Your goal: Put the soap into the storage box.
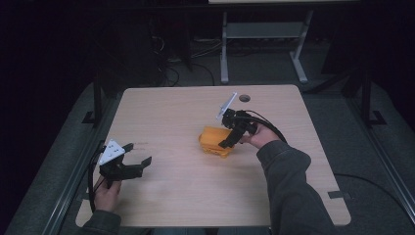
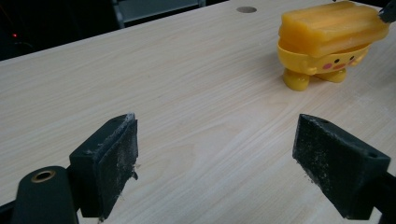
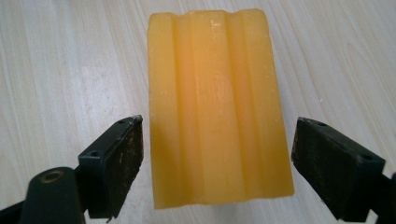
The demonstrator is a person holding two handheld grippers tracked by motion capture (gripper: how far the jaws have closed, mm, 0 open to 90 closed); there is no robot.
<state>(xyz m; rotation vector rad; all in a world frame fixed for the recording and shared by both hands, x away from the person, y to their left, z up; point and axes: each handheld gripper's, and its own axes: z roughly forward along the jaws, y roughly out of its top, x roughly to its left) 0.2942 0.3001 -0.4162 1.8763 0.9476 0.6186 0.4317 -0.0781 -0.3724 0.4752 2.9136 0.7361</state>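
Observation:
An orange ridged soap bar [image 3: 217, 107] lies on a yellow duck-faced holder with small feet [image 2: 322, 63] near the middle of the table. In the high view the bar and holder [image 1: 214, 141] sit just left of my right gripper [image 1: 230, 139]. That gripper [image 3: 217, 163] is open, its jaws standing on either side of the bar's near end without touching it. My left gripper [image 1: 138, 154] rests at the table's front left, open, with bare wood between its jaws [image 2: 215, 168]; the holder is far ahead of it to the right.
The light wooden table [image 1: 176, 112] has a round cable hole [image 1: 244, 98] near its far edge. Behind the table stands a grey desk frame [image 1: 264, 34] on a dark floor with cables.

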